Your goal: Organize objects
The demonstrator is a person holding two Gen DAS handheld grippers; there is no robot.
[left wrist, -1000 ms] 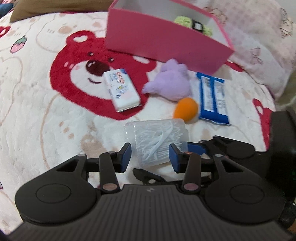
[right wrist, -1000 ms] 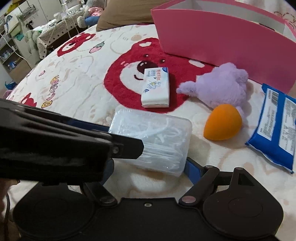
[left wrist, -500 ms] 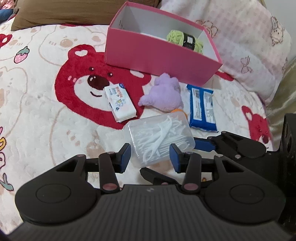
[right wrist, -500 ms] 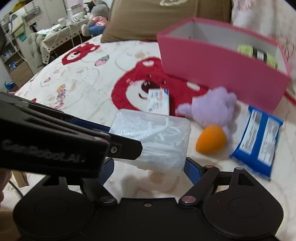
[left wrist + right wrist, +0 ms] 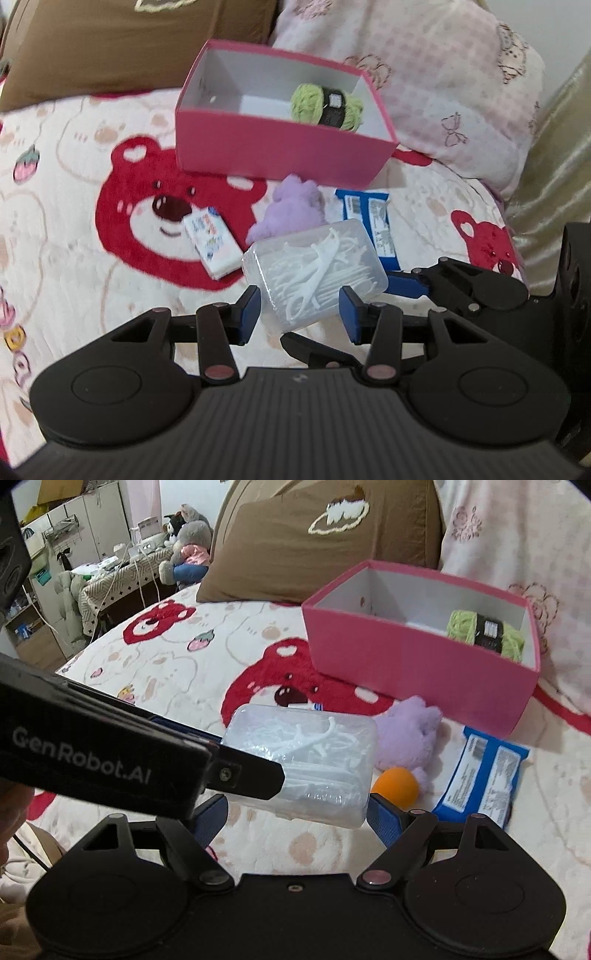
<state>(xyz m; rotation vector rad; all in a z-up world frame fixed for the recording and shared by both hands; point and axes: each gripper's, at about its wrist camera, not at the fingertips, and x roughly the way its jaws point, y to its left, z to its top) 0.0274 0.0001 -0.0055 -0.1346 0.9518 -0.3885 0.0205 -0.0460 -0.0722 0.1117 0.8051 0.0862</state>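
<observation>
A clear plastic box of white floss picks (image 5: 314,273) (image 5: 314,768) hangs in the air above the bed. Both grippers close on it: my left gripper (image 5: 300,314) grips its near end, my right gripper (image 5: 295,812) holds it across its width. The left gripper's arm (image 5: 110,753) crosses the right wrist view. A pink box (image 5: 284,147) (image 5: 417,664) stands open further back with a green yarn ball (image 5: 327,105) (image 5: 484,631) inside.
On the bear-print blanket lie a white tissue pack (image 5: 210,240), a purple plush toy (image 5: 291,214) (image 5: 410,738), an orange sponge (image 5: 395,786) and a blue packet (image 5: 373,221) (image 5: 480,775). A brown pillow (image 5: 317,539) and a pink pillow (image 5: 443,81) lie behind the box.
Both grippers have lifted the floss pick box off the blanket and carried it upward. The pink box's inside has come into view.
</observation>
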